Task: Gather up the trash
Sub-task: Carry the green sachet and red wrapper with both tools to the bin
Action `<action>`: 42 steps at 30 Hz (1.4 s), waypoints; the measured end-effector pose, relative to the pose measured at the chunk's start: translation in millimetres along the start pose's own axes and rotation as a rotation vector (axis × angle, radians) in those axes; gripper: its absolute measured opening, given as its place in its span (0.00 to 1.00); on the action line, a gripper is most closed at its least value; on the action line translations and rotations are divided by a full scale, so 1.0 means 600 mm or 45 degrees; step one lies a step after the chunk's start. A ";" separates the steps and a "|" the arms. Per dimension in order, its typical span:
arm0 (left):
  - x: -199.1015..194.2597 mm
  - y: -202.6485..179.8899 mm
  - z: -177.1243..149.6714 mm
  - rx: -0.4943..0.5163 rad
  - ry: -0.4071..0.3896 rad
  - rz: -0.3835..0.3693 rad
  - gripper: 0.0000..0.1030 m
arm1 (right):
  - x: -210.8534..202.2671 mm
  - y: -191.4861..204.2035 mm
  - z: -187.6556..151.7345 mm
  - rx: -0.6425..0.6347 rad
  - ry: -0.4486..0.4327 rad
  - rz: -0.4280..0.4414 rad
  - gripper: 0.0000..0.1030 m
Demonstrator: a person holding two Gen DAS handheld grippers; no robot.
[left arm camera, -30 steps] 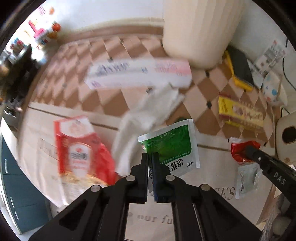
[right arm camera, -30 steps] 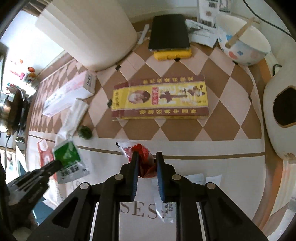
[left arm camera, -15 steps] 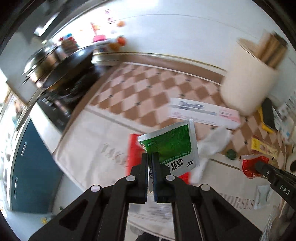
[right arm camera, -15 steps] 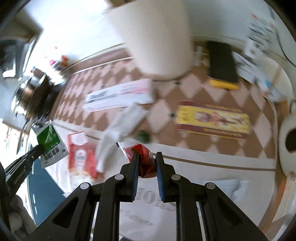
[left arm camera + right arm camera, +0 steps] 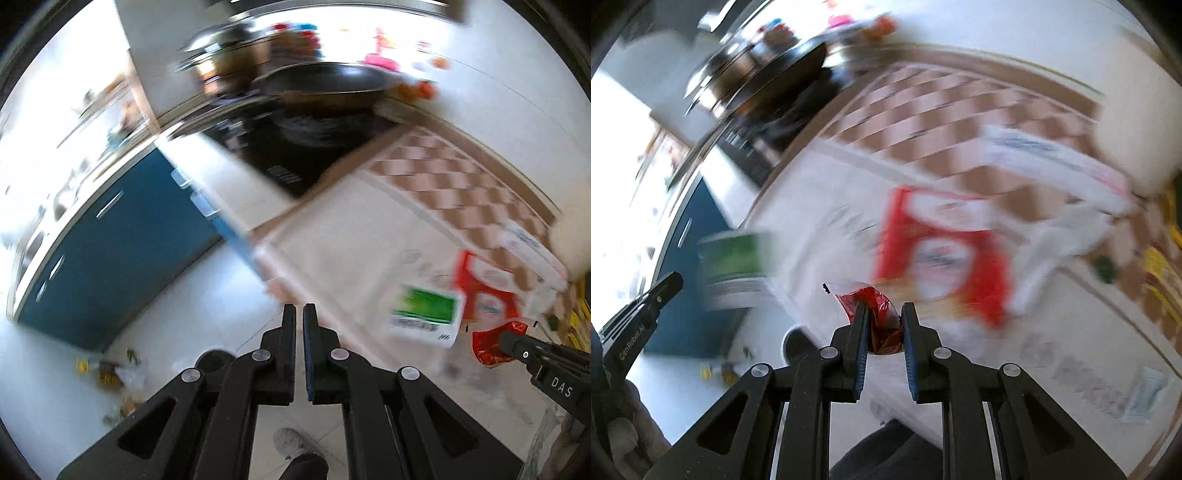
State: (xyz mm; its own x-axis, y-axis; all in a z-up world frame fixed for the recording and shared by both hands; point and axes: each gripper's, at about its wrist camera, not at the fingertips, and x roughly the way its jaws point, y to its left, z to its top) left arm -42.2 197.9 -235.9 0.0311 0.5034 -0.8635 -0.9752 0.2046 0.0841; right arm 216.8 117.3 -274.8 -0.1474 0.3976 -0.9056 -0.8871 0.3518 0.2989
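My left gripper [image 5: 299, 314] holds nothing; its jaws stand a narrow gap apart over the white floor. The green and white packet [image 5: 424, 317] is loose, blurred, in the air to its right, near the counter edge. It also shows in the right wrist view [image 5: 735, 266], beside the left gripper's fingertip [image 5: 666, 286]. My right gripper [image 5: 882, 314] is shut on a crumpled red wrapper [image 5: 877, 306]; the same wrapper shows in the left wrist view [image 5: 491, 341]. A red and white bag [image 5: 942, 251], a long white box [image 5: 1052, 162] and a crumpled white tissue [image 5: 1063, 236] lie on the counter.
Small bits of trash [image 5: 110, 373] lie on the white floor below a blue cabinet [image 5: 107, 258]. A black wok [image 5: 325, 79] sits on the stove at the counter's far end. A dark round object [image 5: 214, 363] is on the floor. A yellow packet [image 5: 1161, 273] lies at the right.
Both grippers swung left, off the counter toward the floor. The left gripper let go of the green packet, which now flies free. The right gripper still holds the red wrapper.
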 end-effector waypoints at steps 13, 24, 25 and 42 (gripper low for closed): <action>0.148 0.365 -0.146 -0.388 0.255 0.068 0.01 | 0.215 0.361 -0.084 -0.246 0.237 0.070 0.18; 0.161 0.162 -0.023 -0.204 0.175 -0.300 1.00 | 0.139 0.213 -0.036 0.010 0.071 -0.088 0.17; 0.166 0.132 -0.008 -0.169 0.178 -0.338 1.00 | 0.123 0.191 -0.025 0.037 0.042 -0.106 0.17; 0.264 -0.256 0.019 0.368 0.428 -0.330 0.00 | 0.039 -0.181 0.020 0.436 -0.108 -0.189 0.17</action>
State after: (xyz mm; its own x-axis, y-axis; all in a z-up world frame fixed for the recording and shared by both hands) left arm 115.2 255.9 -379.8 0.1455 0.1175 -0.9824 -0.8431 0.5343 -0.0609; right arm 314.8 98.4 -324.7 0.0210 0.3848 -0.9227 -0.6966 0.6677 0.2626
